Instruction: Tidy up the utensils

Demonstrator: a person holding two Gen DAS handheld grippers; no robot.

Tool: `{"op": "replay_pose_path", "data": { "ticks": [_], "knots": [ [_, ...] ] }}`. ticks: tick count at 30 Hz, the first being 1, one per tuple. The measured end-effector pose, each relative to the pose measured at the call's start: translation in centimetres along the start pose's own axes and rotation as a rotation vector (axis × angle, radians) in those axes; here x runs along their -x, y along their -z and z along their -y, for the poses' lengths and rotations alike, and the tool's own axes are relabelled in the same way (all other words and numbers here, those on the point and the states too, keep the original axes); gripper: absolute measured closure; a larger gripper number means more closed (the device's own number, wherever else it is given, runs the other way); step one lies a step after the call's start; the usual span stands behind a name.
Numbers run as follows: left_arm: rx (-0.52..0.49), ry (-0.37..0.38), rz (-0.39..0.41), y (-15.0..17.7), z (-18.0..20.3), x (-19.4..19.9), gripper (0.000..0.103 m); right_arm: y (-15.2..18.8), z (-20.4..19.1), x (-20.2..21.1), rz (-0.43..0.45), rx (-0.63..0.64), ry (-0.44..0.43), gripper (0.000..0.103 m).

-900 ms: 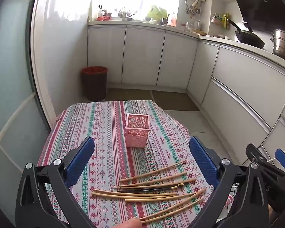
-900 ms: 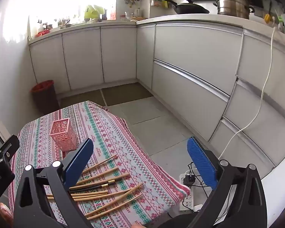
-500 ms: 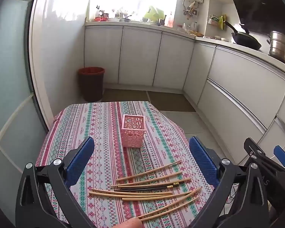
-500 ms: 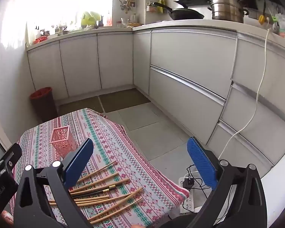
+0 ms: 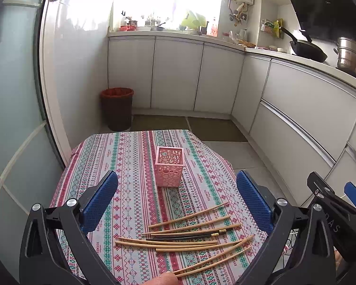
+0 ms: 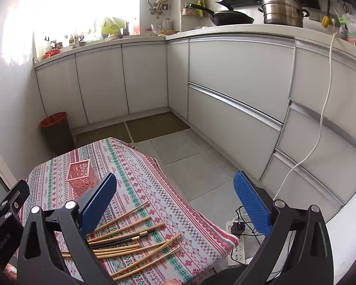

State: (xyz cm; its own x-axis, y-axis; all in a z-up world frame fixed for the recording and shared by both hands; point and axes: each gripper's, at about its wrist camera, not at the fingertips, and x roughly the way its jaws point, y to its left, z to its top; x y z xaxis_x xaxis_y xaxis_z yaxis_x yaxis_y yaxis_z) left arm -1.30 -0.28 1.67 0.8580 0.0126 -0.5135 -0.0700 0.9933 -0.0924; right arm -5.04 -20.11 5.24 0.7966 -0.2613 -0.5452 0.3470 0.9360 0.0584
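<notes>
Both the left gripper (image 5: 176, 204) and right gripper (image 6: 175, 204) are hanging wide apart, empty; chopsticks (image 5: 189, 237) are lying below the left jaws, near the table edge (image 5: 254, 239).

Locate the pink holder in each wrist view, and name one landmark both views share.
Left wrist: pink holder stands mid-frame on the striped tablecloth, beyond the chopsticks.
Right wrist: pink holder at lower left, beside the left pad.
Shared landmark: red-rimmed bin.

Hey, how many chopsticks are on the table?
10, roughly: eight bamboo chopsticks and two dark ones fanned together on the tablecloth's near end, before the pink holder. They overlap, so some may be hidden.
</notes>
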Motion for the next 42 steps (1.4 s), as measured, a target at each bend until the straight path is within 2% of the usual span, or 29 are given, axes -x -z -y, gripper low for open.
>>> {"op": "replay_pose_path", "data": {
  "ticks": [20, 42],
  "knots": [
    [-0.061, -0.046, 0.050, -0.11, -0.03, 0.76, 0.007, 0.42, -0.08, 0.23, -0.006, -0.022, -0.005, 0.007],
    [-0.081, -0.046, 0.047, 0.24, -0.04, 0.61, 0.007, 0.96, 0.76, 0.15, -0.020, -0.044, 0.009, 0.007]
  ]
}}
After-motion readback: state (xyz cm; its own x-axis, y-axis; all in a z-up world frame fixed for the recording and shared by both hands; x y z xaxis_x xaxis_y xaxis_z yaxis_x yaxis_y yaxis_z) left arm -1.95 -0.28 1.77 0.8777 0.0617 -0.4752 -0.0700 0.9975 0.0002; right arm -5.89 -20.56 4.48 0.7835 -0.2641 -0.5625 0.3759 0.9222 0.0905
